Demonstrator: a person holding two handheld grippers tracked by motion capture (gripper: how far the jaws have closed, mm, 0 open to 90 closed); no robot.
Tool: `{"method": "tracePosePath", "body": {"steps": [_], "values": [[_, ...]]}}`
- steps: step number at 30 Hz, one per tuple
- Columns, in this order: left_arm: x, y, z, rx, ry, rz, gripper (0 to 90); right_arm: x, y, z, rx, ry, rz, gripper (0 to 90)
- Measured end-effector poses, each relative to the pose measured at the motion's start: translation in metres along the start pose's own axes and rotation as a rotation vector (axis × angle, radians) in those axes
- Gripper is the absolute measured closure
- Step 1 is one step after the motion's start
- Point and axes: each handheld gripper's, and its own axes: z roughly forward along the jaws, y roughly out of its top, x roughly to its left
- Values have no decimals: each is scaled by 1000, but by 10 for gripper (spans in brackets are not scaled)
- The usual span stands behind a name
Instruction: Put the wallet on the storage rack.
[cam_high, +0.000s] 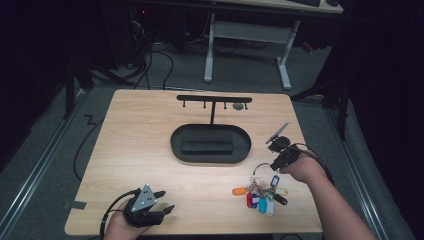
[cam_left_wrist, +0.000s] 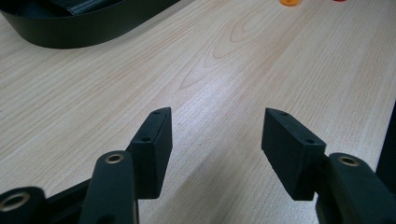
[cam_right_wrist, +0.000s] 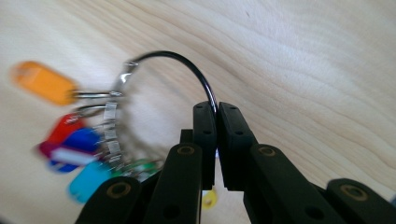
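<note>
The left claw (cam_left_wrist: 215, 140) hovers with jaws wide apart over the wooden table (cam_left_wrist: 243, 70), black tray (cam_left_wrist: 70, 32) beyond.

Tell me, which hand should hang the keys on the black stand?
The right tool, probably: it already pinches the key ring and is nearer the stand. The left tool is open, holding nothing, at the table's near edge.

Dim room, grey carpeted floor (cam_high: 45, 150), black cables (cam_high: 165, 65), white-legged desk (cam_high: 250, 35) behind the wooden table (cam_high: 135, 145).

High view: fixed overhead, facing forward and down across the whole pale wooden surface (cam_high: 150, 150). Left and right gripper views: low, close along each claw, sharing that surface's wood grain.
</note>
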Motion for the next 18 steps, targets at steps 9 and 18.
{"method": "tracePosePath", "body": {"steps": [9, 18], "values": [[1, 0, 0, 2, 2, -5, 437, 27, -8, -67, -88, -36, -95, 878], [3, 0, 2, 1, 8, -5, 437, 37, -10, -104, -84, -58, -123, 879]]}}
